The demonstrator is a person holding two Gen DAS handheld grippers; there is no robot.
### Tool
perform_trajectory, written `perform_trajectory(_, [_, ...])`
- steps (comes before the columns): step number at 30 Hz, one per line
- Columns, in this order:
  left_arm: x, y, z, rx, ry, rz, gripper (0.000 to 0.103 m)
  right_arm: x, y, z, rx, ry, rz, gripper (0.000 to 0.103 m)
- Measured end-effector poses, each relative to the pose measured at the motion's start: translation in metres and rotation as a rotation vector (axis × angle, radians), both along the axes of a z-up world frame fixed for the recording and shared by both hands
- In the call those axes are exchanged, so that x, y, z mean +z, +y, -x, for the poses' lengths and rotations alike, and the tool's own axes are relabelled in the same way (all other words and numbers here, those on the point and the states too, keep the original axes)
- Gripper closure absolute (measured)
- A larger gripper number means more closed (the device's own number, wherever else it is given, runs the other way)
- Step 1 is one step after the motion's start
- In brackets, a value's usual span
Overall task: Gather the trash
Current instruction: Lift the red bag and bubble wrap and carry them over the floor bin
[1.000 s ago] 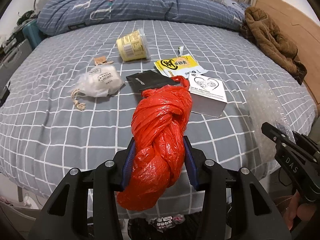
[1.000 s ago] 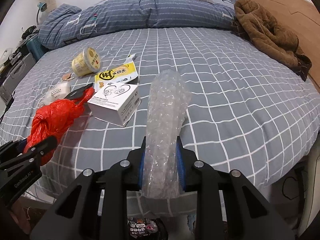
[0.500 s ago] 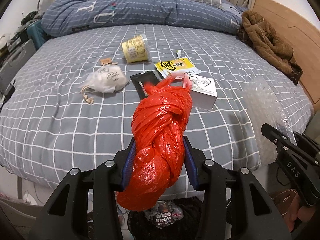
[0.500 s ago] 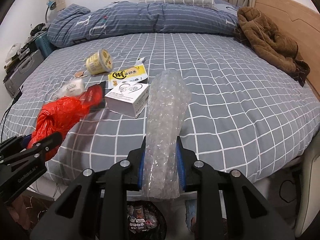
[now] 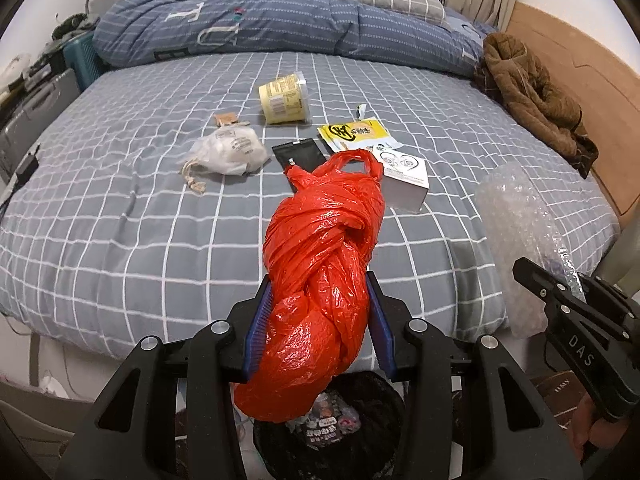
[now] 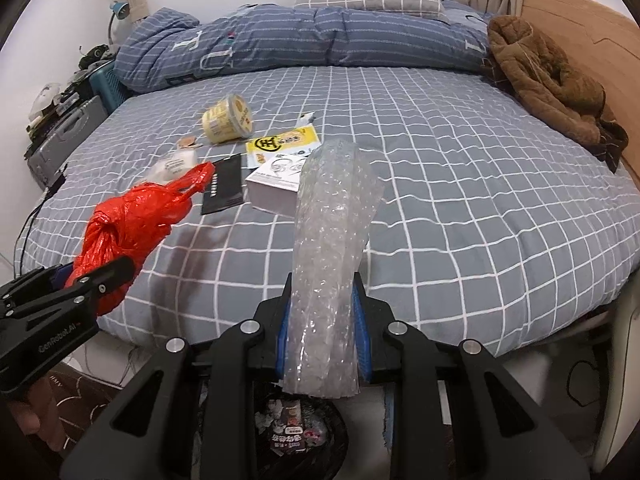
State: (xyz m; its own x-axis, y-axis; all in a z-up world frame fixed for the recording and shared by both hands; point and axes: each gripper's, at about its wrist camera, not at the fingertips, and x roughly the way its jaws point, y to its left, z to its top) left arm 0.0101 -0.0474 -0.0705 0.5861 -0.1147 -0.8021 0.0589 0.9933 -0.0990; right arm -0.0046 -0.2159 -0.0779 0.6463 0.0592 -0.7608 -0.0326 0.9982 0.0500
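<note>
While both grippers hang out past the foot of the bed, the relation that matters is vertical: each held piece of trash sits above a black-lined waste bin (image 5: 332, 432) on the floor, seen low in both wrist views with printed wrappers already inside.

The left gripper (image 5: 320, 320) is clamped on a twisted, knotted orange-red plastic bag (image 5: 324, 264). Its blue pads press the bag from both sides at about the middle. The bag's long axis runs along the fingers, its handles pointing toward the bed and its bulging lower end hanging back toward the camera, directly over the bin's mouth.

The right gripper (image 6: 320, 332) is closed on a rolled sheet of clear bubble wrap (image 6: 332, 240), also lying lengthwise between the fingers. Its cut lower end hangs over the same bin (image 6: 304, 436), whose rim appears just below and slightly left of the roll in the right wrist view.

Judging from both views, the left-hand load looks the more squarely centred over the opening, so it seems the likelier to fall cleanly. The bubble wrap is long and light and could catch the rim or tip out.

Left on the grey checked bedsheet (image 5: 132, 208), well away from either claw, lie a yellow tub (image 5: 284, 98), a white pouch (image 5: 230, 152), a black sachet (image 5: 298, 152), a yellow packet (image 5: 356, 134) and a small white box (image 5: 404, 180), still to be gathered.
</note>
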Motion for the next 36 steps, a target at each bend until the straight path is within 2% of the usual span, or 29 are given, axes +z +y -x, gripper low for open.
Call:
perform_trajectory(6, [0.007,0.01,0.015,0.023,-0.011,0.025,0.06,0.007,0.006,0.015,0.014,-0.011,-0.004,0.079])
perform_trajectory(18, [0.013,0.01,0.042,0.017,-0.026,0.023,0.06,0.014,0.02,0.043,0.049,-0.023,0.01,0.079])
perform_trajectory(31, [0.004,0.02,0.072,0.032,-0.015,-0.002,0.06,0.007,0.036,0.073,0.074,-0.013,0.029,0.079])
perform_trajectory(36, [-0.009,0.021,0.084,0.022,0.006,-0.018,0.06,0.004,0.04,0.08,0.077,-0.004,0.036,0.079])
